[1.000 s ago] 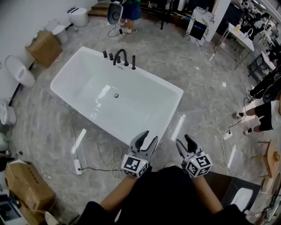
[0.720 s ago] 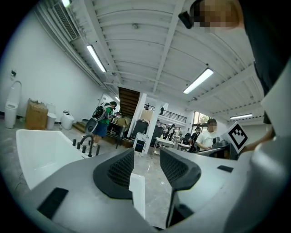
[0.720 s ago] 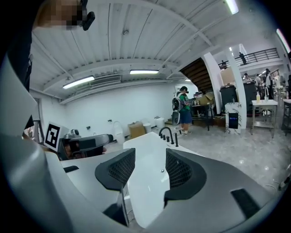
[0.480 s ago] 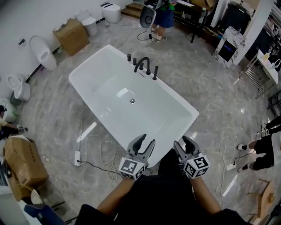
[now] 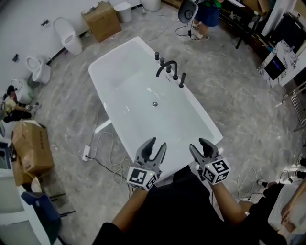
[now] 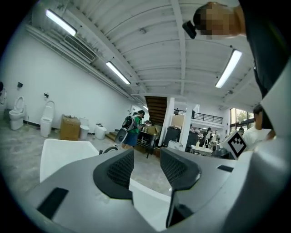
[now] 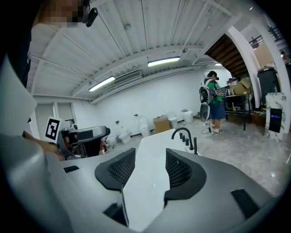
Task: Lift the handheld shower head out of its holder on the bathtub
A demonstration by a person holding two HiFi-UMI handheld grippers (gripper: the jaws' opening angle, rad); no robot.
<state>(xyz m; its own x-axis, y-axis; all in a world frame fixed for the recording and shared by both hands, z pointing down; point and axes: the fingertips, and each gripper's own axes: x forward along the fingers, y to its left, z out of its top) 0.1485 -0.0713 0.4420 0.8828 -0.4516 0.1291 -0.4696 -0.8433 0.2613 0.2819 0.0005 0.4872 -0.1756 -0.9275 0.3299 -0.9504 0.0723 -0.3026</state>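
Observation:
The white bathtub [image 5: 122,103] runs away from me across the marble floor. On its far right rim stand a black arched faucet [image 5: 167,67], small knobs, and the slim black handheld shower head [image 5: 181,80] upright in its holder. My left gripper [image 5: 156,145] and right gripper [image 5: 200,146] hover side by side over the tub's near end, both open and empty, far from the shower head. The right gripper view looks along the tub [image 7: 152,154] past its open gripper [image 7: 150,166] to the faucet [image 7: 181,133] and shower head [image 7: 195,146]. The left gripper [image 6: 146,166] shows empty pads.
A cable and power strip [image 5: 87,153] lie on the floor left of the tub. Cardboard boxes [image 5: 31,148] and toilets [image 5: 67,36] stand along the left wall. A person [image 5: 208,14] stands beyond the tub by a fan. A display stand [image 5: 277,64] is at the right.
The view has swung round the tub, which now points more directly away from me. Both grippers have travelled sideways with me to the tub's near end and stayed open.

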